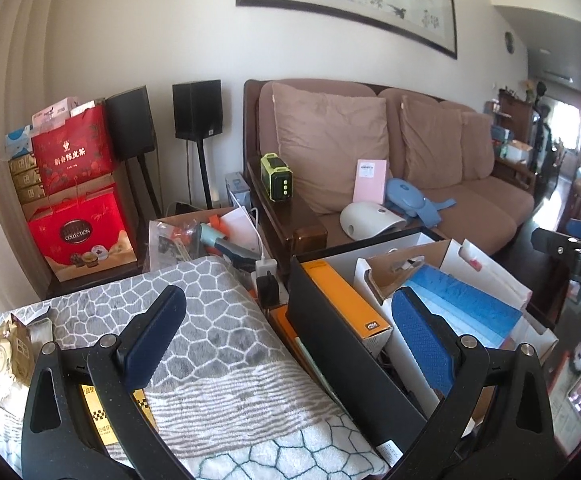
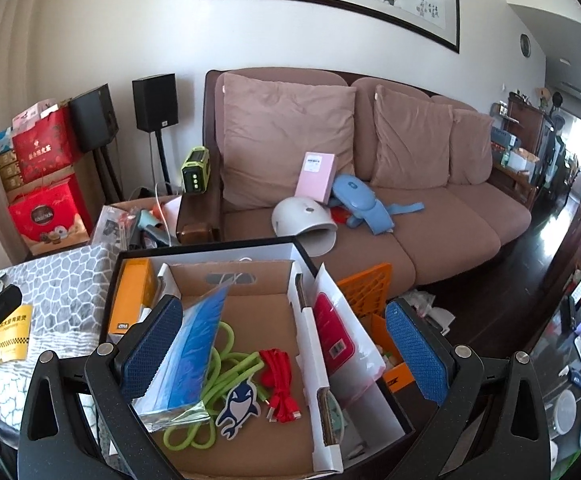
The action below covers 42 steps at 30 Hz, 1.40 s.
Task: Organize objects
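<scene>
My left gripper [image 1: 290, 340] hangs open and holds nothing, above the seam between a grey patterned blanket [image 1: 218, 320] and a black box [image 1: 330, 332]. In that box stand an orange carton [image 1: 342, 300] and a blue packet [image 1: 462, 304]. A yellow card [image 1: 102, 420] lies on the blanket under the left finger. My right gripper [image 2: 284, 348] is open over the cardboard tray [image 2: 258, 308] inside the black box [image 2: 210, 250]. In the tray lie a blue packet [image 2: 194, 356], a green cord [image 2: 226, 376], a red cable [image 2: 282, 384] and a shark sticker [image 2: 238, 408].
A brown sofa [image 2: 430, 232] behind the box carries a white dome device [image 2: 302, 220], a pink box [image 2: 316, 174] and a blue padded item [image 2: 358, 200]. A green-black unit [image 1: 276, 178] sits on the armrest. Red gift bags [image 1: 78, 208] and speakers [image 1: 196, 108] stand left. An orange crate [image 2: 366, 288] is right of the box.
</scene>
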Tool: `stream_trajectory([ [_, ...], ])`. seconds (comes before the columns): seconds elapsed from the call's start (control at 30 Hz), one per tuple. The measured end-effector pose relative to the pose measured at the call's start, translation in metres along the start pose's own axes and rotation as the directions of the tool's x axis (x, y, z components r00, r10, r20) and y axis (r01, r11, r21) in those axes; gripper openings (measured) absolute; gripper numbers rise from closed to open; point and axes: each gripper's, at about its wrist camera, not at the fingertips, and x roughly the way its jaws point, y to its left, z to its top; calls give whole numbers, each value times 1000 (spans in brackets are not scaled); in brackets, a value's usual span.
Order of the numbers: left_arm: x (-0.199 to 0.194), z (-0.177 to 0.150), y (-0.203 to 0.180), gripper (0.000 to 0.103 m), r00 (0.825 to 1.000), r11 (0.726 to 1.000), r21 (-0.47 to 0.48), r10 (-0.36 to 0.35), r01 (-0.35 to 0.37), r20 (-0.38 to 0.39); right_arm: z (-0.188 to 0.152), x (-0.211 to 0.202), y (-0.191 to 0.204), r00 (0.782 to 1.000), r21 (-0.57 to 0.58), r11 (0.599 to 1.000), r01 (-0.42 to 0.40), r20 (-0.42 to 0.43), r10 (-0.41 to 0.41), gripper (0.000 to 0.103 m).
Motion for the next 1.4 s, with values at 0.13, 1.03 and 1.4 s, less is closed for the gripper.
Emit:
stream_trajectory([
  [0.13,-1,-2,0,103,1000,1000,14,0,0,-6,-1,0,2,1000,-6,1000,0,-2,0,103],
  [1.03,3,-18,38,103,993,998,-24,59,-62,-104,1,-2,7,999,5,999,-37,-21,37,102],
  [1.4,-4,-24,45,96,989,996,-8,85,-87,-121,5,-8,17,999,-14,999,-33,0,33,94],
])
